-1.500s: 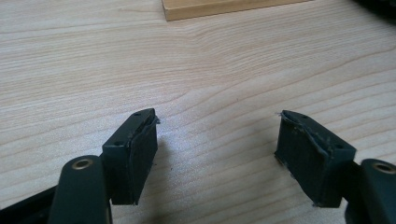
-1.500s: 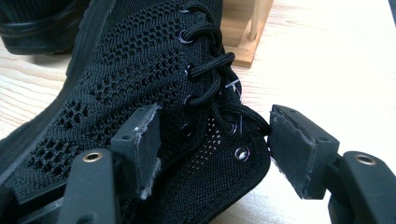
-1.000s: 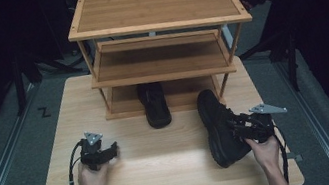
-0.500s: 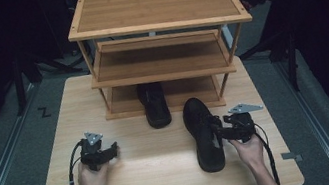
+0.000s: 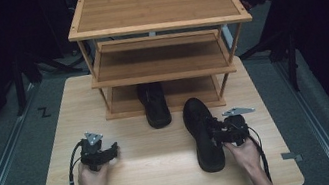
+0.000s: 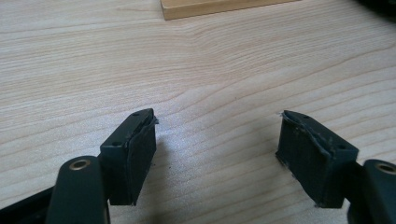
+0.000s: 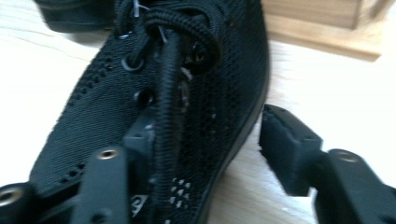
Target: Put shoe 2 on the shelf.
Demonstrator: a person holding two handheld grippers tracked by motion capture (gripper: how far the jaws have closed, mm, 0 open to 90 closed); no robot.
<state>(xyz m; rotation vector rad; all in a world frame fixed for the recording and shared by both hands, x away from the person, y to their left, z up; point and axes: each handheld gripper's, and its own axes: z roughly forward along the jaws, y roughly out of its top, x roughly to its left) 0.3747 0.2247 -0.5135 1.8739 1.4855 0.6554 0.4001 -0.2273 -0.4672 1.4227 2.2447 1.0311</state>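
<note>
Black knit mesh, laced with round black cord, makes up the low shoe (image 5: 204, 134) that the right gripper (image 5: 221, 132) is working on. This shoe lies flat on its sole on the pale wooden table (image 5: 156, 175), toe toward the person and heel toward the rack, just to the inner side of that gripper. In the right gripper view the shoe (image 7: 187, 88) has one jaw tucked in at the lacing and tongue while the other jaw stands off its outer side with table showing in the gap. The jaws have just been closing with the shoe's side wall between them, but they are still partly apart and the free pad does not press the mesh yet, so I judge the grasp as begun and not yet made.

Beyond the gripper, ahead and a little inward, the matching black shoe (image 5: 154, 105) already sits with its heel under the lowest board of the three-tier bamboo shoe rack (image 5: 154, 10). So roughly half the work looks done: one shoe stored, and the second still to be clamped, lifted and set beside it.

Well off to the other side, the left gripper (image 5: 104, 152) rests on the table in the left hand (image 5: 93, 179); its jaws are wide apart over bare wood, holding nothing.
</note>
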